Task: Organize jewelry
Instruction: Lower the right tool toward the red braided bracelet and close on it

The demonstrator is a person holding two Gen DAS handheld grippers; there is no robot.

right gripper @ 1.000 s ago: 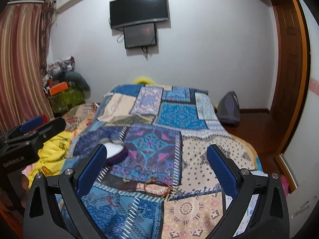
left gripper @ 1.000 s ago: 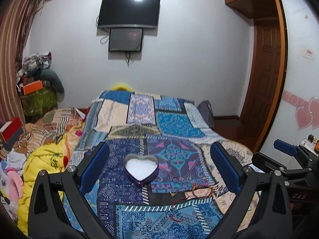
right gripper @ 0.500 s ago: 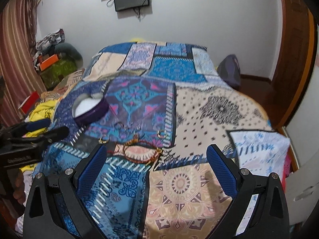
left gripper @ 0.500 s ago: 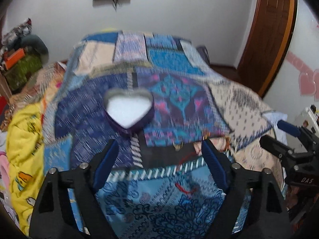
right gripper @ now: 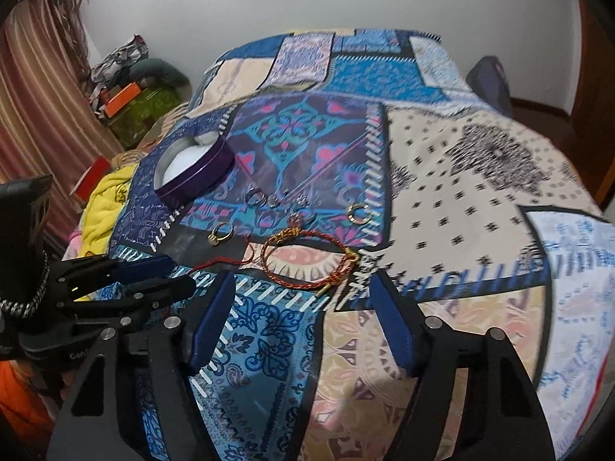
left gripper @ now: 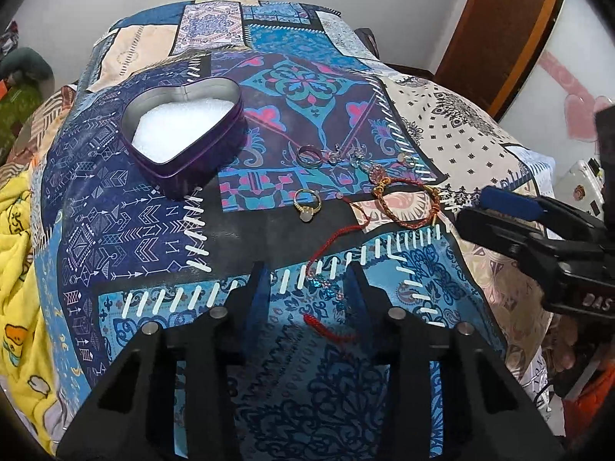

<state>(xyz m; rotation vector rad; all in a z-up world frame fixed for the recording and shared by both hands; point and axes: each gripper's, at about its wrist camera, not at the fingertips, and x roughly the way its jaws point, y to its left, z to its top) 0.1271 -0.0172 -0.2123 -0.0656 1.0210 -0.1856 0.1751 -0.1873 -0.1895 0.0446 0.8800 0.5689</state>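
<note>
**Both grippers low over the jewelry on the quilt**

Your left gripper [left gripper: 307,280] sits at the bottom centre of its own view, its blue-padded jaws closing. A thin red cord bracelet with blue-green beads [left gripper: 321,282] runs on the patchwork bedspread [left gripper: 134,211] between them, but the pads do not yet press it.

Your right gripper [right gripper: 303,307] is at the bottom centre of its view, jaws wider apart and also closing, with only bedspread between them. Just above its fingertips lies the braided red-and-gold bracelet [right gripper: 307,257], flat in a loop.

The open purple heart-shaped tin with white lining [left gripper: 184,134] stands in the upper left of the left view. To its right, a silver band ring [left gripper: 309,155] lies on the cloth, and below that a gold ring with a pale stone [left gripper: 307,207]. Another gold ring [right gripper: 357,213] lies right of centre in the right view. A small cluster of silvery pieces near the silver ring is too fine to make out.
</note>
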